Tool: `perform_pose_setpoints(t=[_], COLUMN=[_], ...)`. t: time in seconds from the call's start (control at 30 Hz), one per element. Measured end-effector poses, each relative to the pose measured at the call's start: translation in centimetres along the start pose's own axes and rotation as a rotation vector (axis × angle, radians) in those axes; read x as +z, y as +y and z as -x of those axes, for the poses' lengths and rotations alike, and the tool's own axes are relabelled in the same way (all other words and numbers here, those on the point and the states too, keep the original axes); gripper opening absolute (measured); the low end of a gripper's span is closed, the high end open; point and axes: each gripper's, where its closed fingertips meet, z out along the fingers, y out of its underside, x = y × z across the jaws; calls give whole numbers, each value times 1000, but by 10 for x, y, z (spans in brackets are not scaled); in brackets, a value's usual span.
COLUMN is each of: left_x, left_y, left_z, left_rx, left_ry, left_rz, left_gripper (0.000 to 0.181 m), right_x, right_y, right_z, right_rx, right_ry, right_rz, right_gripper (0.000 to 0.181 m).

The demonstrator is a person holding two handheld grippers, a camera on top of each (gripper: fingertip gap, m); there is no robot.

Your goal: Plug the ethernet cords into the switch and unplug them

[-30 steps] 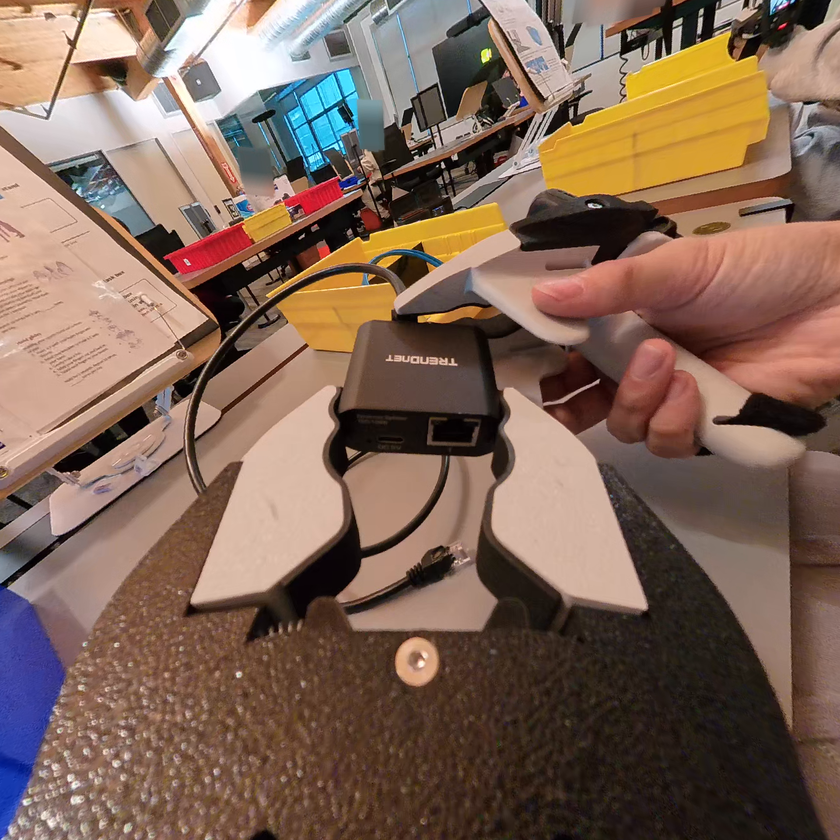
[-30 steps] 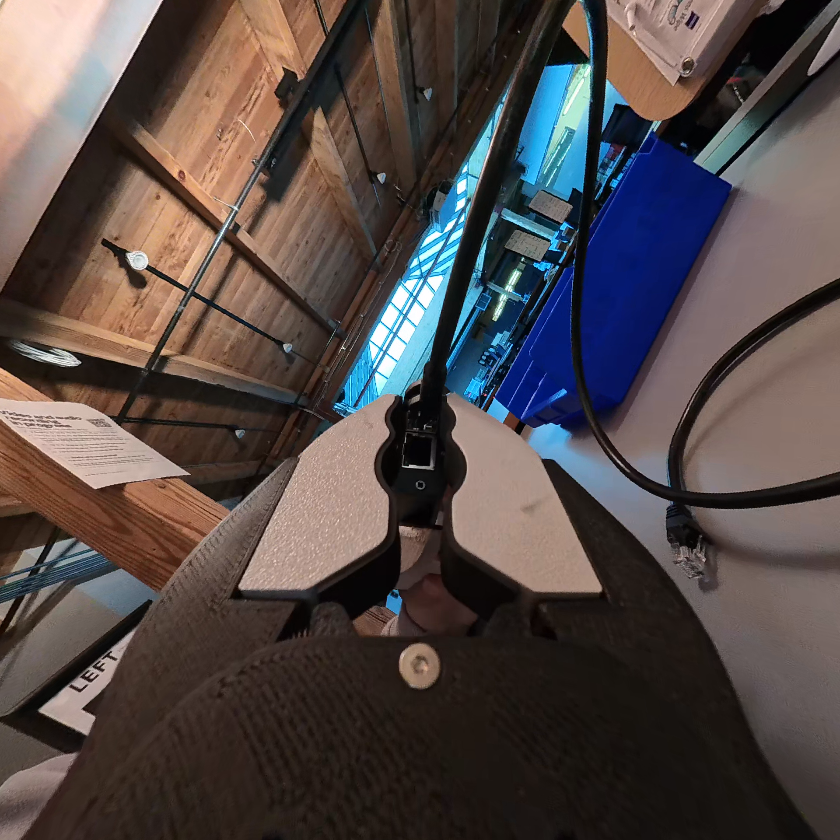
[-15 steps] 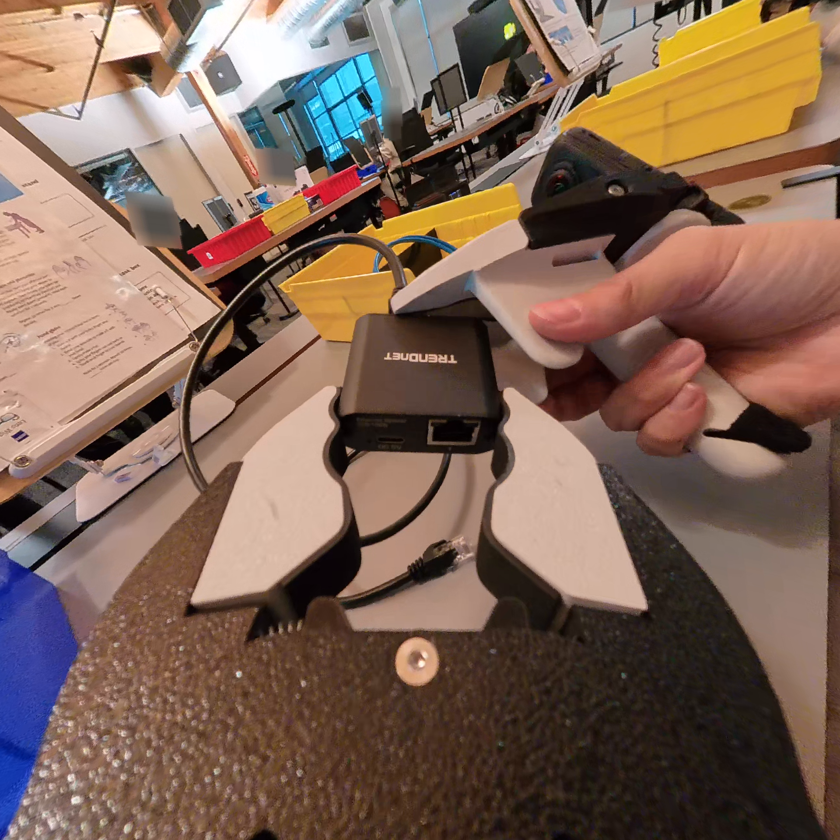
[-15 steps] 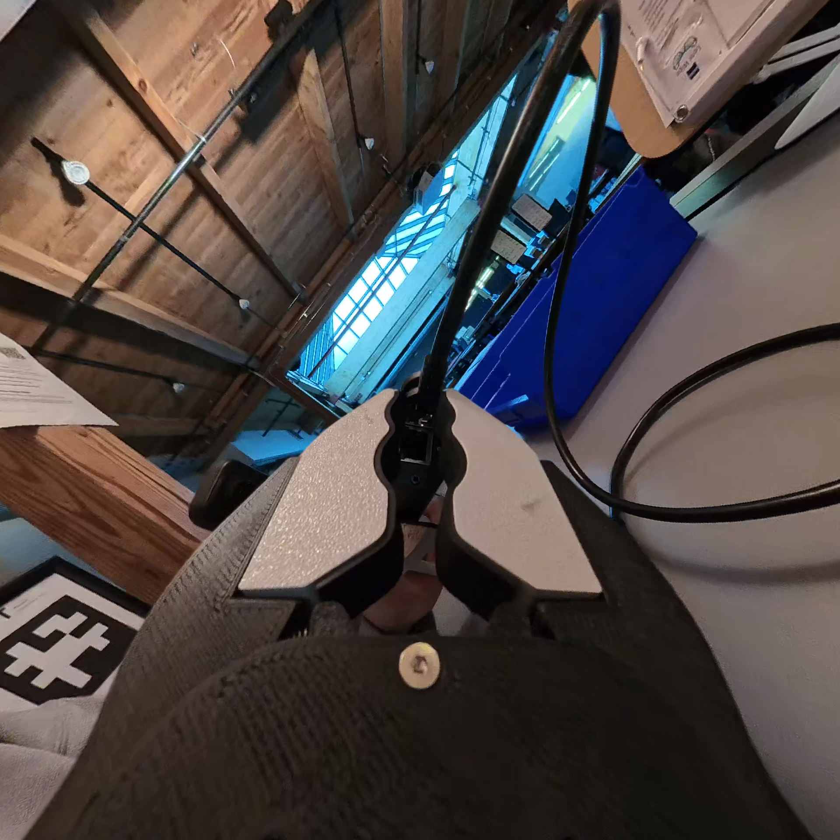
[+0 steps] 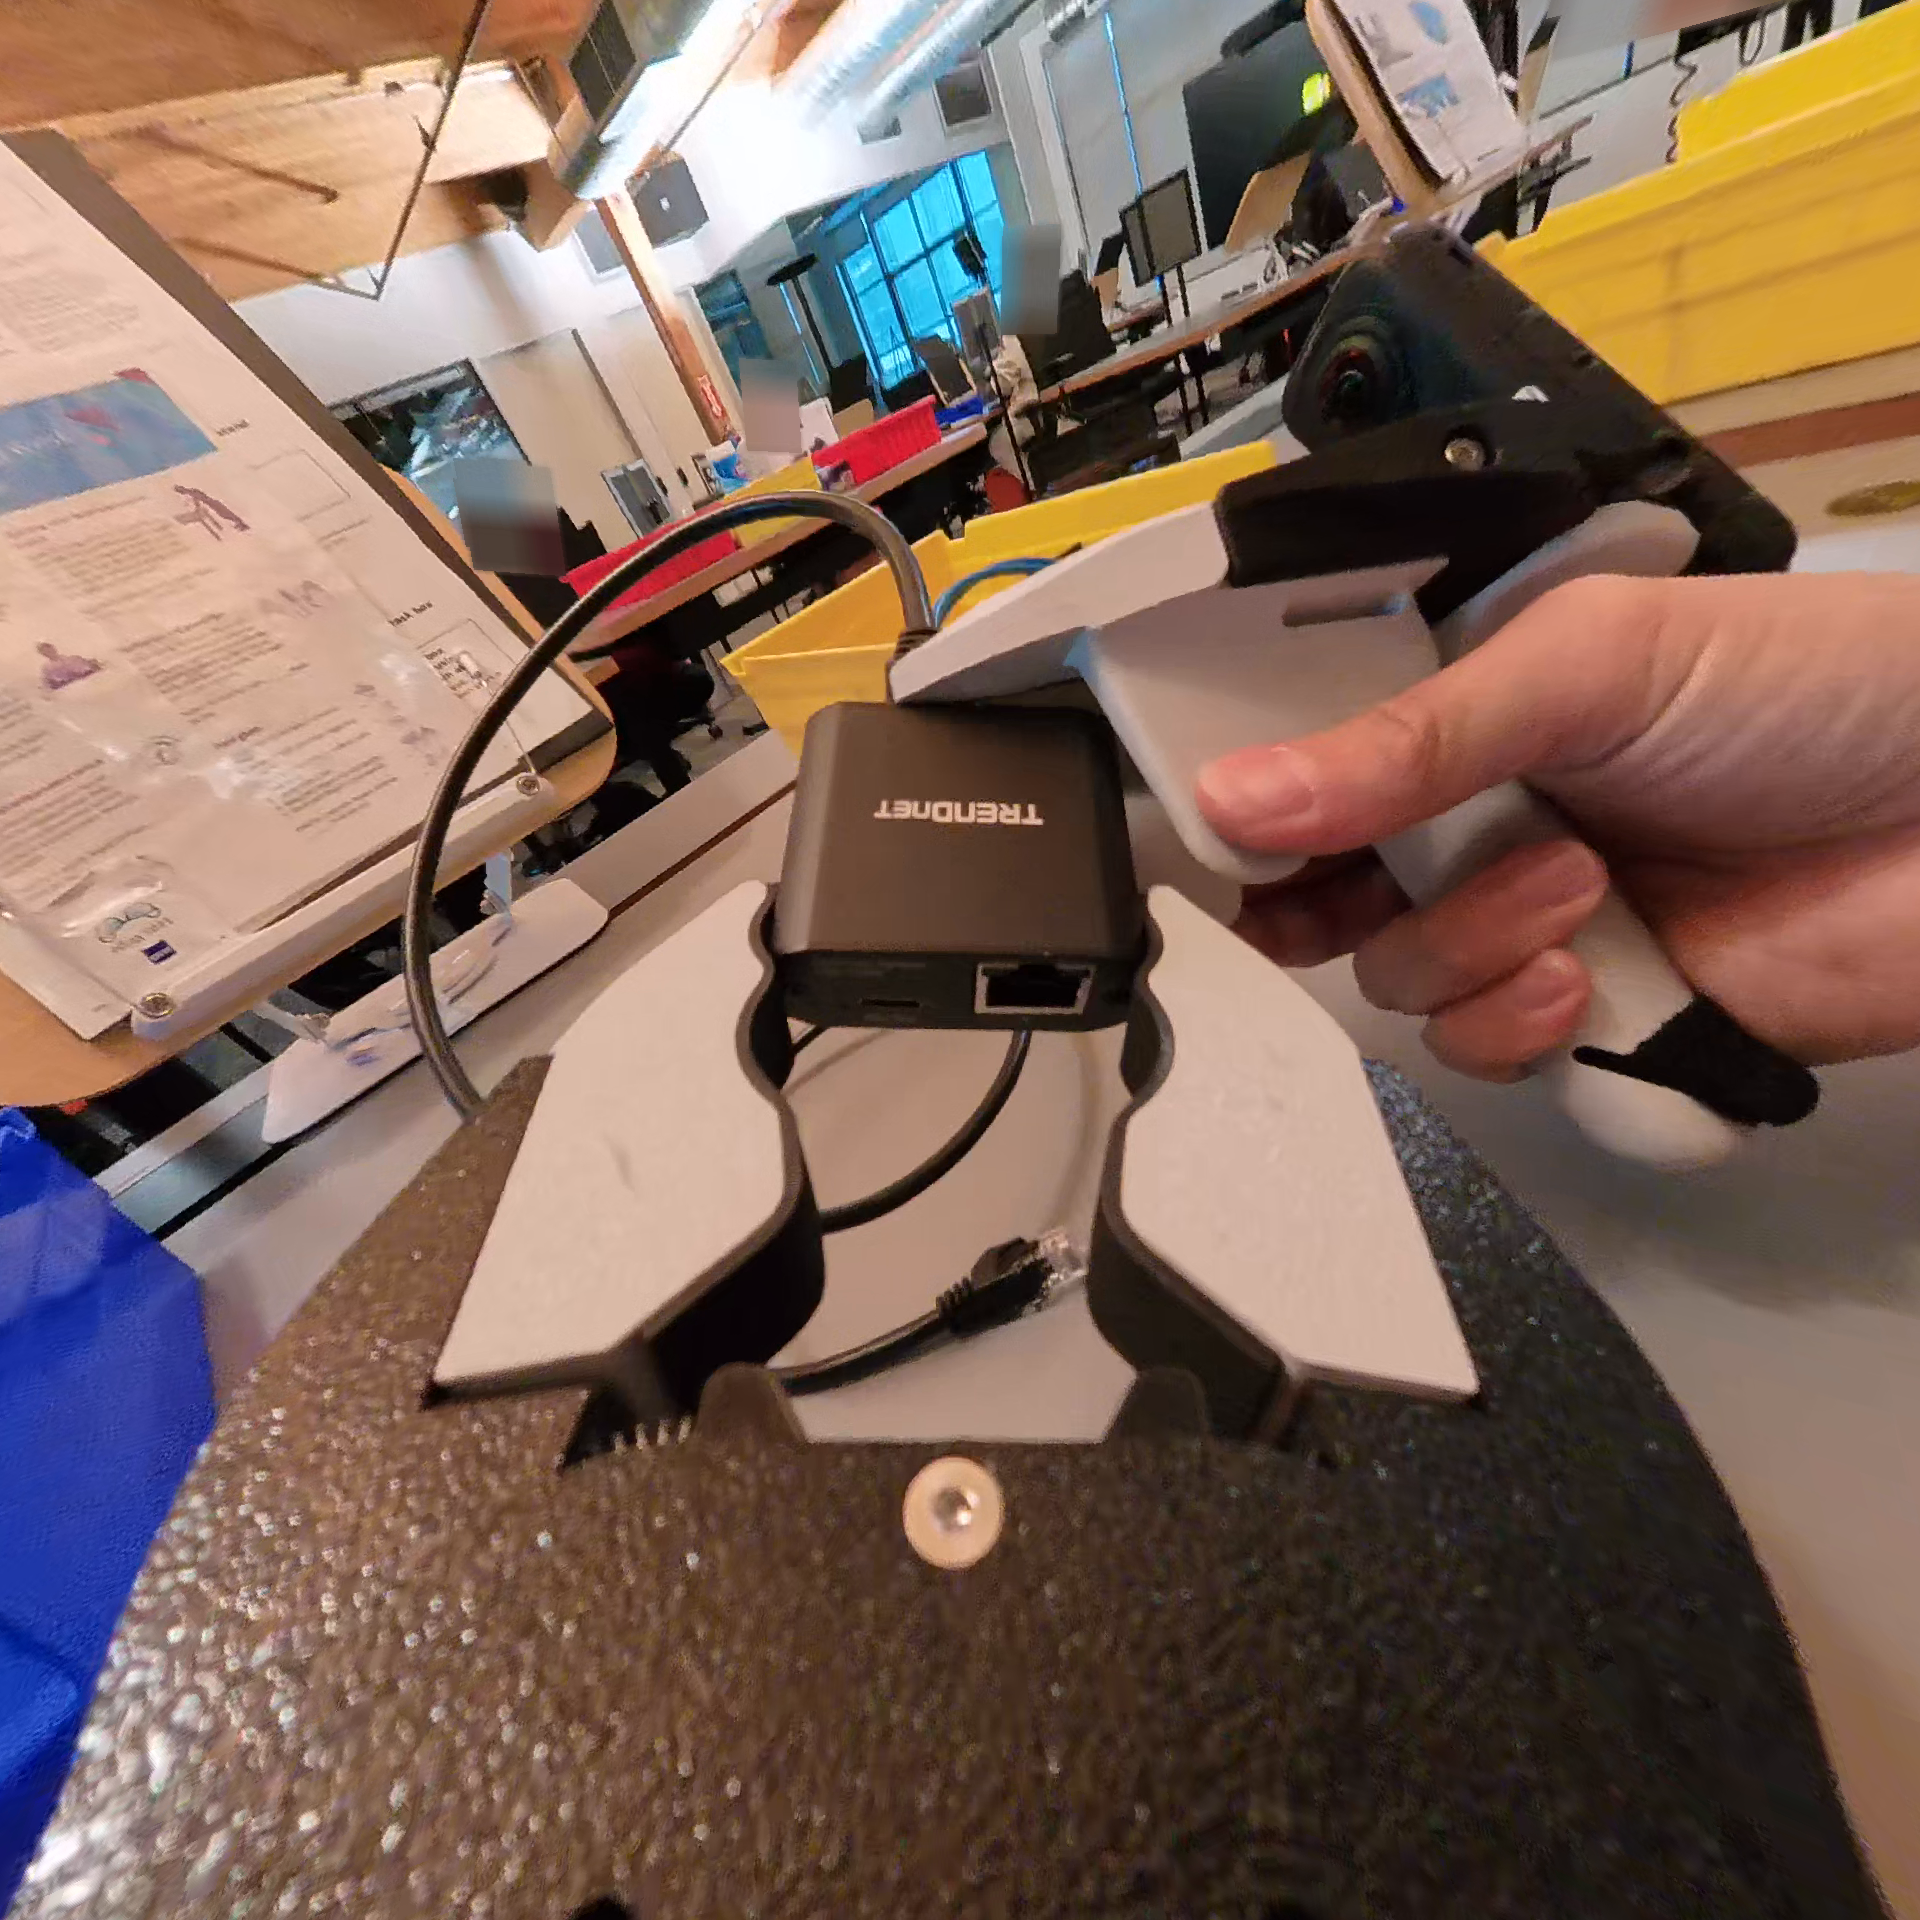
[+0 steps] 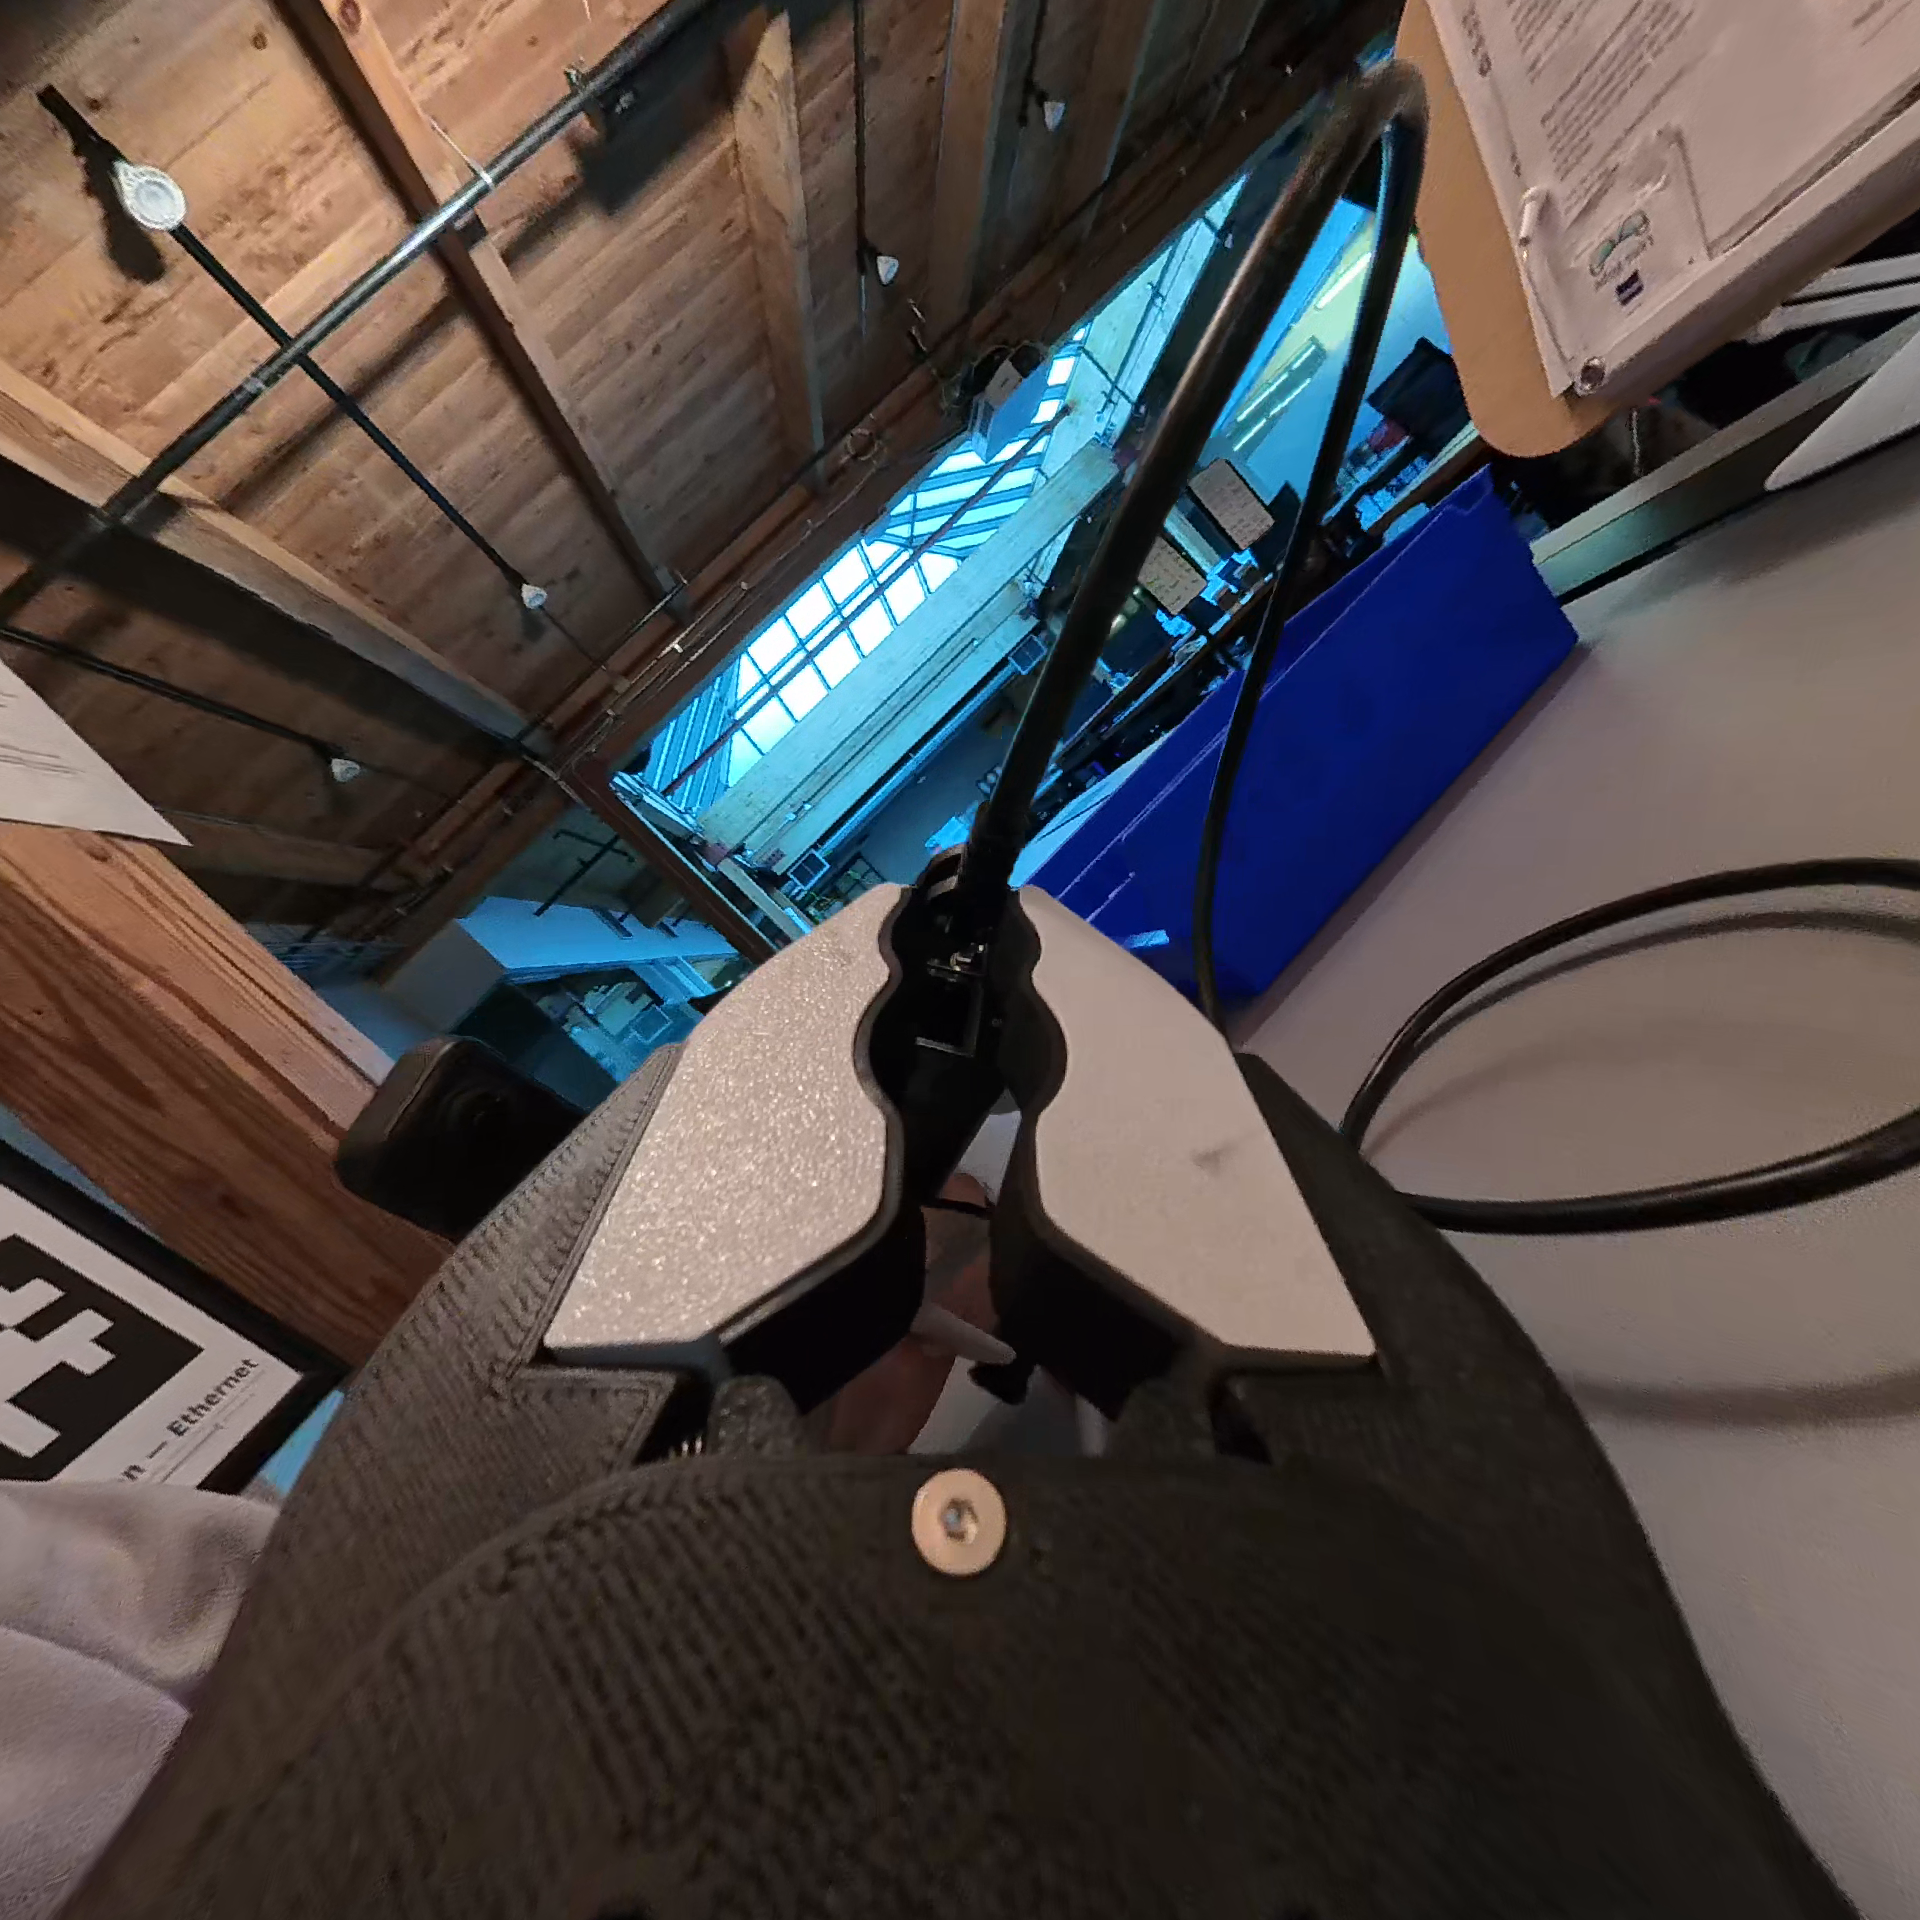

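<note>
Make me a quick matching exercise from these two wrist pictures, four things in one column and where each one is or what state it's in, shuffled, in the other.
Things:
1. black switch
2. loose plug
3. front port
4. blue bin

Places or states:
A. empty, nothing plugged in
B. lying on the table, under the left tongs
C. standing at the table's far edge
D. clamped between the left tongs

Pairs: 1-D, 2-B, 3-A, 4-C
</note>
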Motion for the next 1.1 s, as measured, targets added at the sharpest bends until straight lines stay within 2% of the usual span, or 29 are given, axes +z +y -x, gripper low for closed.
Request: perform_pose_setpoints(t=[0.1,0.27,0.37,0.43,0.53,0.7,0.83,1.1], left_x=[1,3,3,2,1,3,0,-5], left_y=[-2,-3,-7,-6,-5,-2,-4,-15], left_z=[-3,-1,-3,-2,2,-4,-2,-1], left_rx=[-117,-28,-121,-94,63,-144,-38,-22], left_ry=[35,-46,-7,-27,-117,-54,-74,-50], left_rz=[-16,25,-24,-34,0,-31,-12,-54], left_gripper=[61,61,61,61,61,61,61,61], right_x=[-1,0,0,1,1,1,1,2], right_y=[-1,-4,-7,-5,-5,-5,-5,-9], right_z=[-1,1,5,5,7,3,4,12], right_rx=[-22,-29,-81,-91,-69,-102,-74,-114], right_ry=[8,-4,-1,2,-28,8,-49,-62], right_rz=[2,1,3,14,13,19,15,-12], right_gripper=[15,14,17,15,14,15,14,15])
